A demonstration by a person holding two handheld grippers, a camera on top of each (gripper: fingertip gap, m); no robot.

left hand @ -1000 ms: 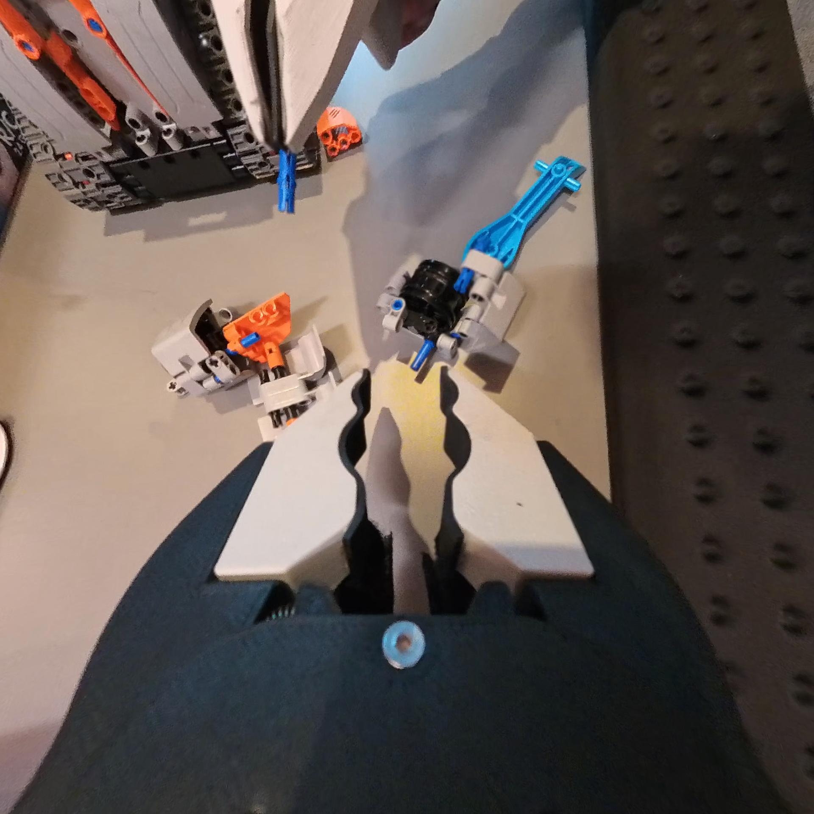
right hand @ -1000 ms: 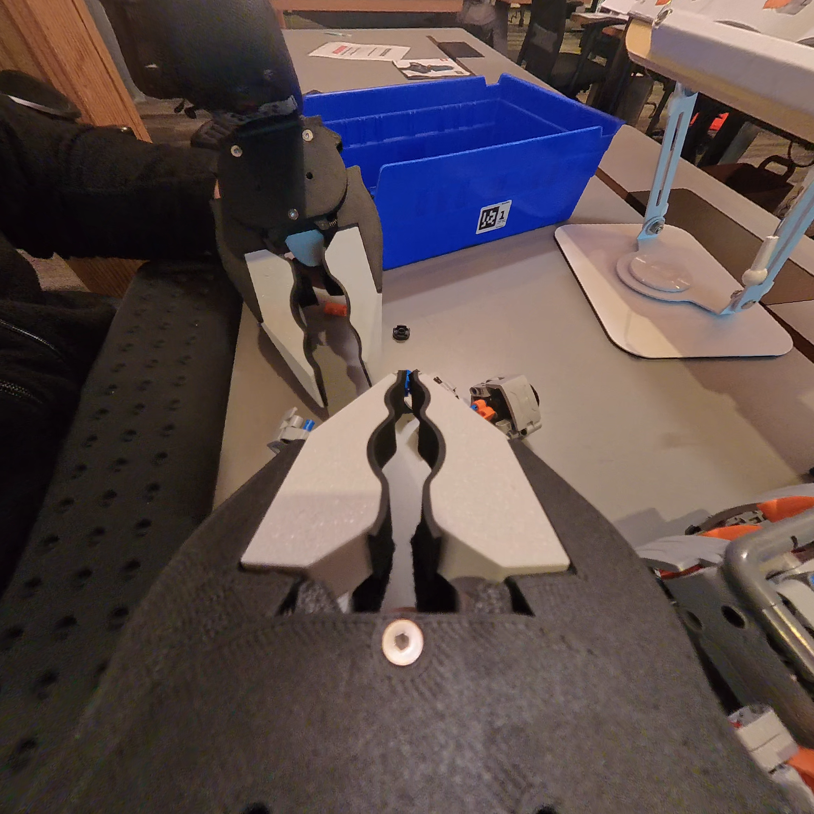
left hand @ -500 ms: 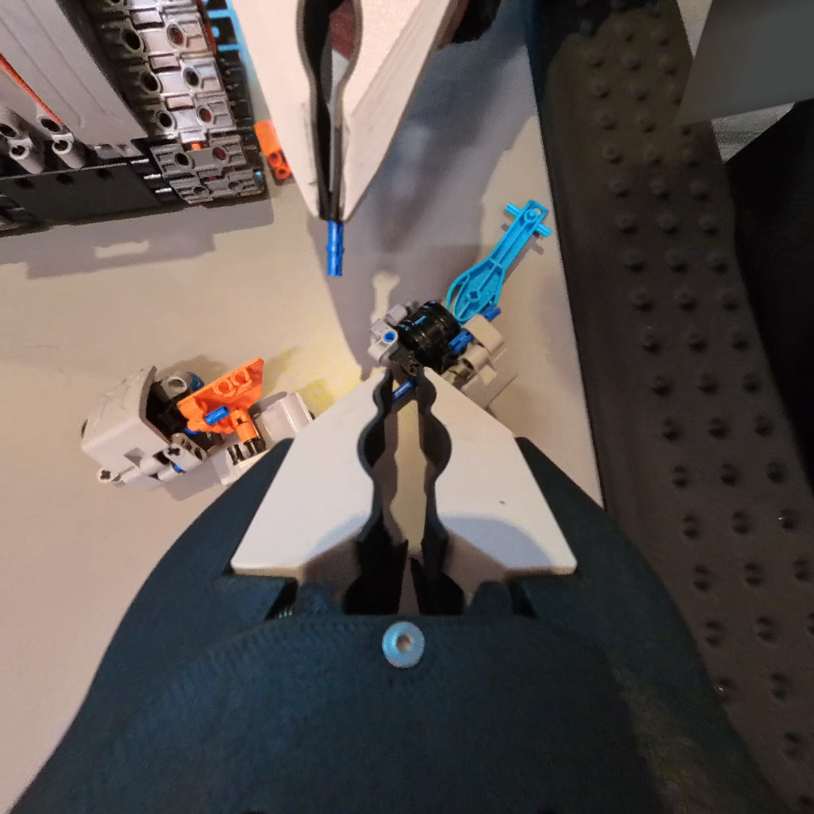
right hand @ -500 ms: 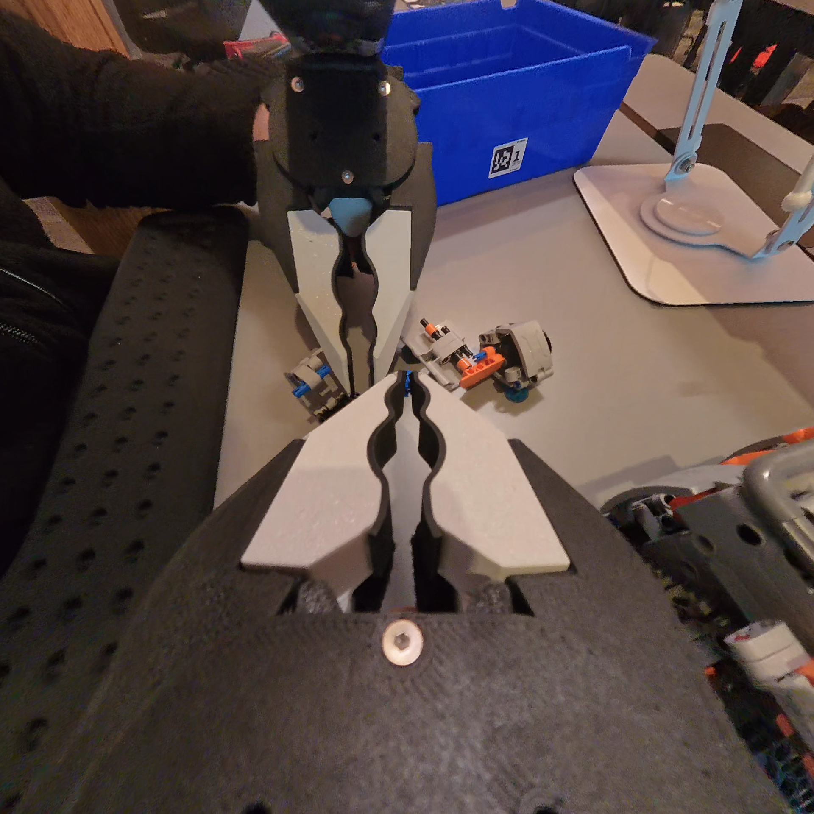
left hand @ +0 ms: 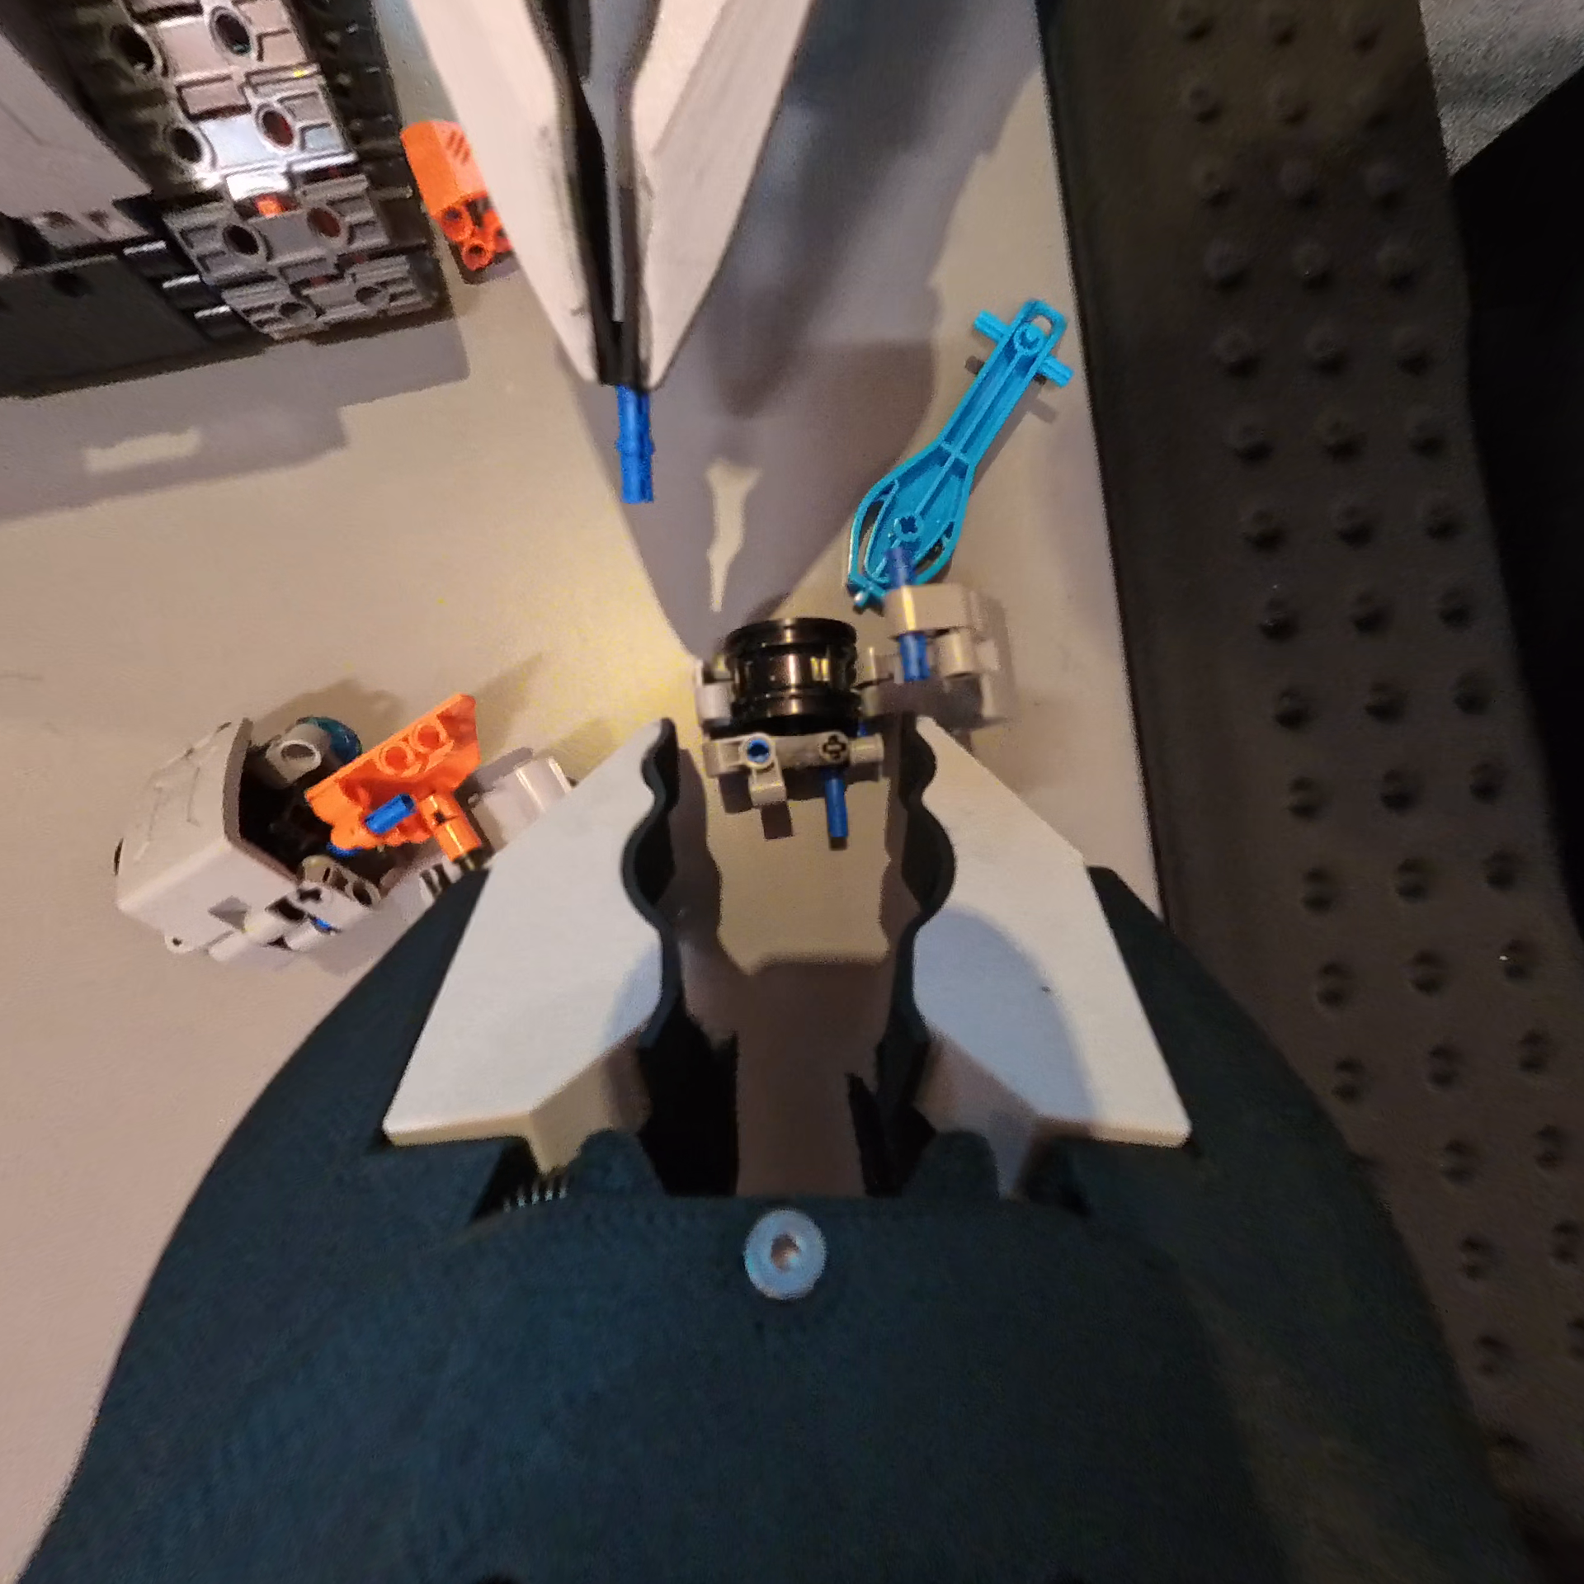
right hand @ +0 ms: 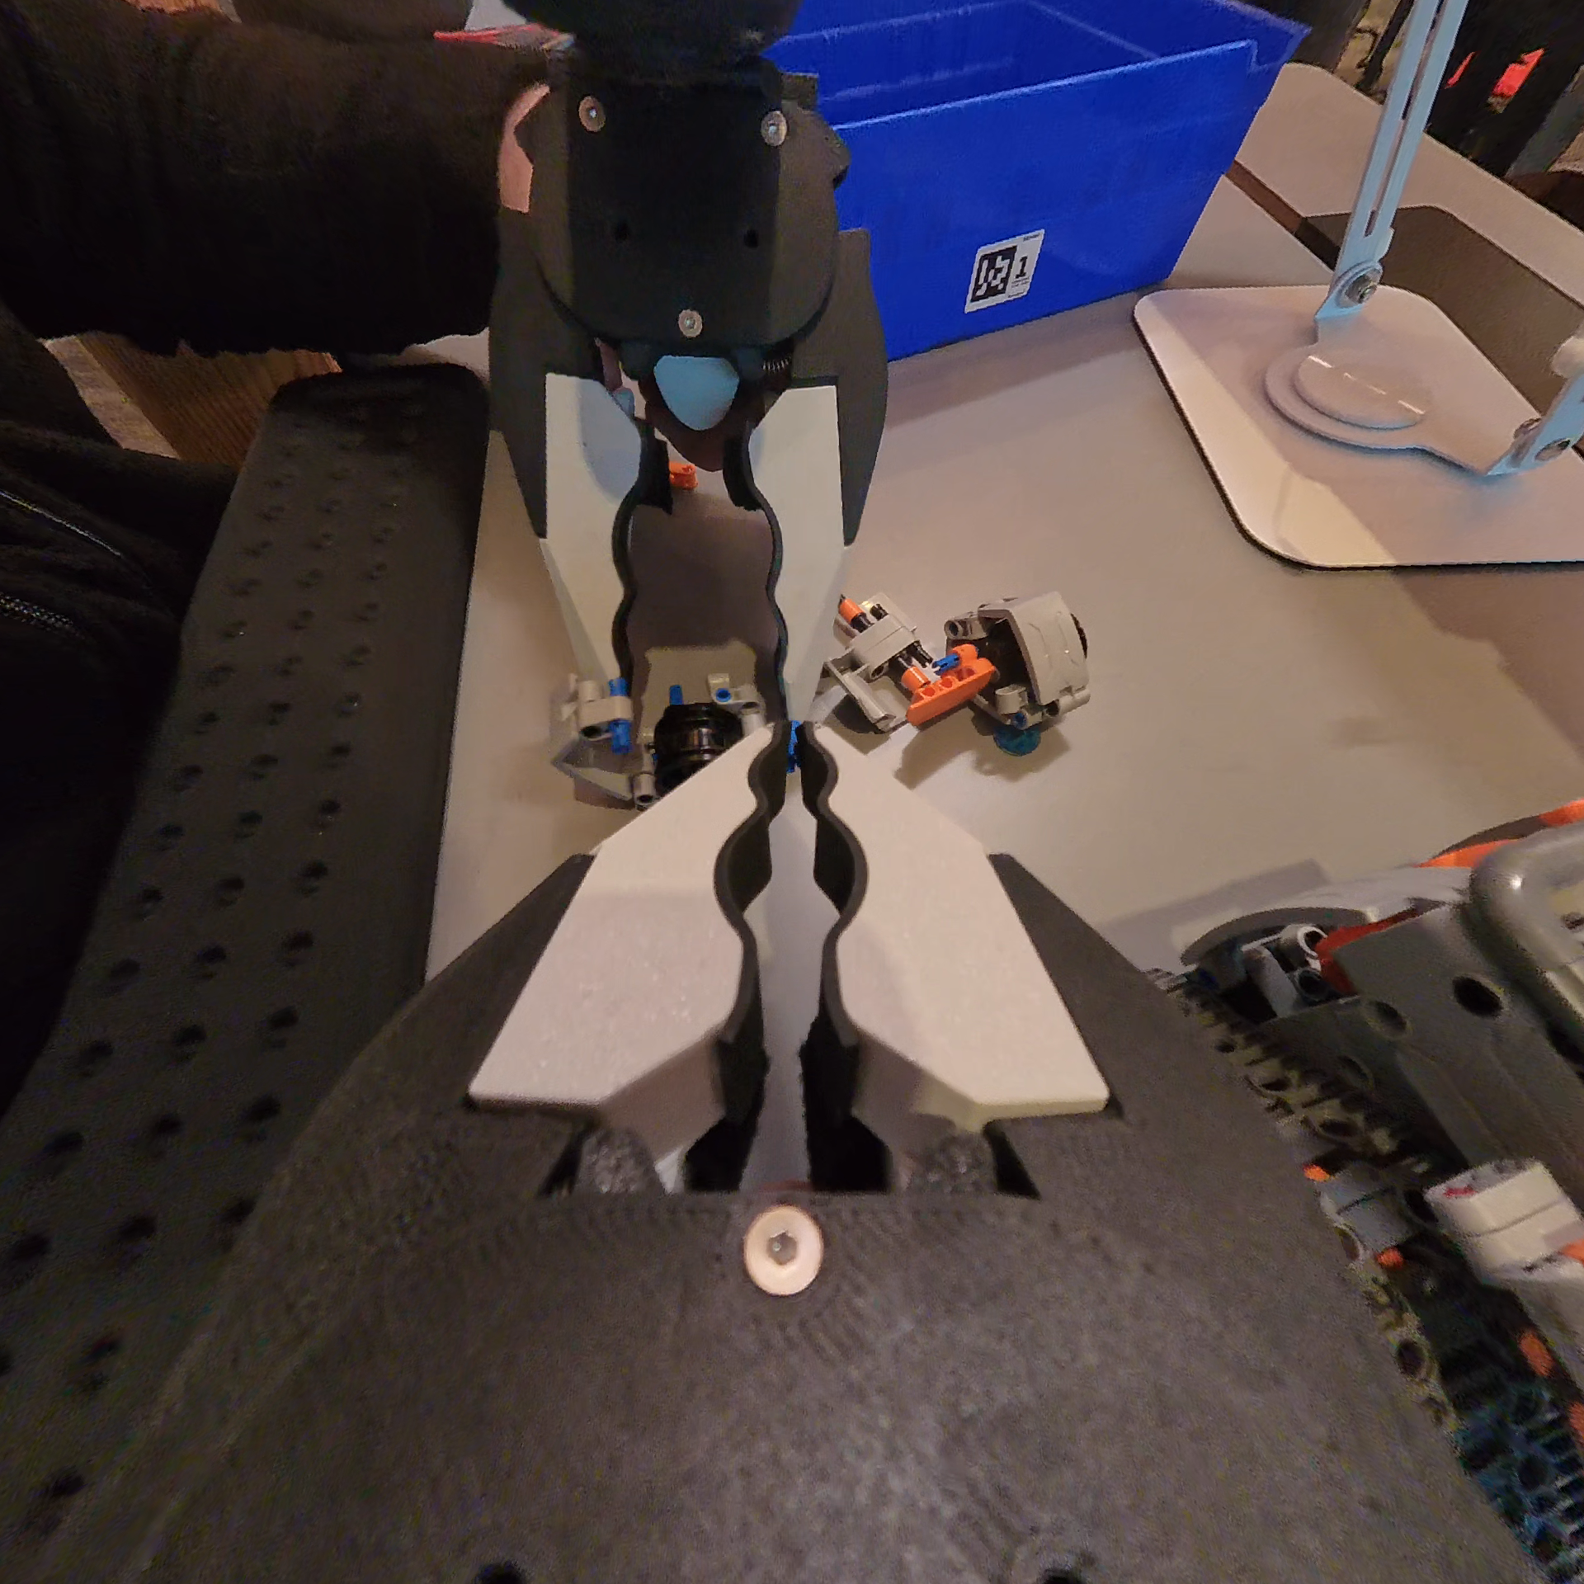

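Grey foam-faced fingers (left hand: 600,857) of your left gripper (left hand: 793,771) point down, spread around the grey-and-black brick assembly (left hand: 793,686) on the bench (left hand: 257,600); your right gripper (right hand: 793,754) pinches a ridged blue plastic pin (left hand: 634,441).

On the bench (right hand: 1200,771), the wheel assembly (left hand: 797,686) lies near the padded edge strip (left hand: 1329,771); the second assembly (left hand: 326,831) lies inboard, the bin (right hand: 1071,154) behind.

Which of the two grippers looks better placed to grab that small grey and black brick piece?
Probably the left gripper: its fingers are open either side of the grey and black assembly. The right gripper is shut on a blue pin.
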